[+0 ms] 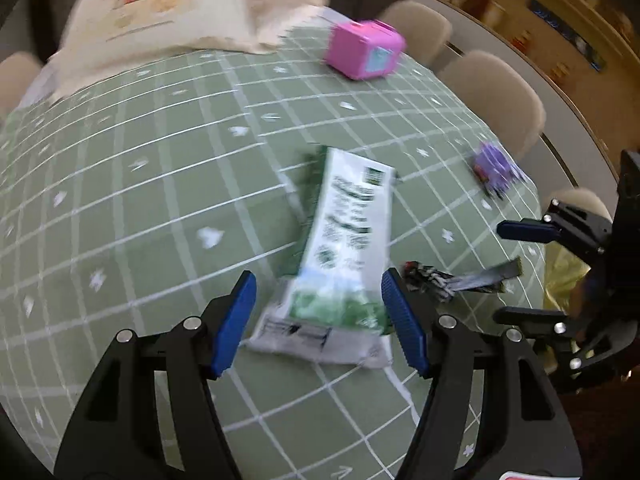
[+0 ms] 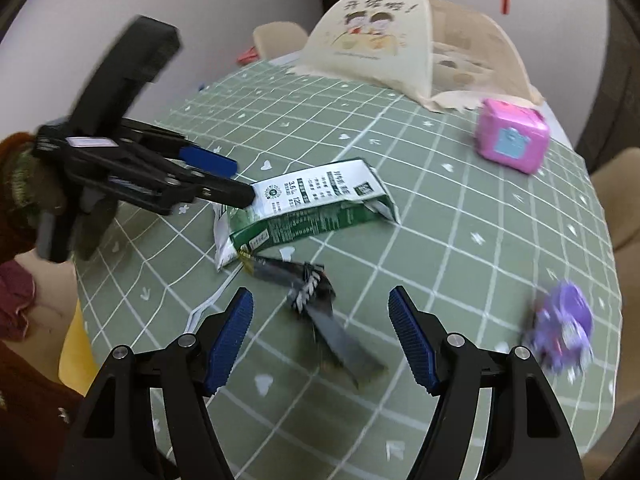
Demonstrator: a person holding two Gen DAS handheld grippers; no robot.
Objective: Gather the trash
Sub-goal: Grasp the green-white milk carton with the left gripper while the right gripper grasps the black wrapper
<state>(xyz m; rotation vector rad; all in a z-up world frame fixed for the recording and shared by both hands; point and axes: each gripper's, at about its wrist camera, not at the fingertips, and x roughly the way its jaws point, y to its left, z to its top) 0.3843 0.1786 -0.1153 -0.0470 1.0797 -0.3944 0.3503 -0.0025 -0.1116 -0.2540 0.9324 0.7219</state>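
Left wrist view: your left tool (image 1: 318, 322) stood open astride the flattened milk carton (image 1: 340, 248); your right tool (image 2: 320, 336) open over the dark wrapper (image 2: 320, 304) on the counter (image 2: 460, 240).

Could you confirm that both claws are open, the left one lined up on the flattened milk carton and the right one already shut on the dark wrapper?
Not quite: the right claw is open, not shut. The right wrist view shows the dark wrapper lying loose on the tablecloth between its spread fingers. The left claw is indeed open, lined up on the milk carton.
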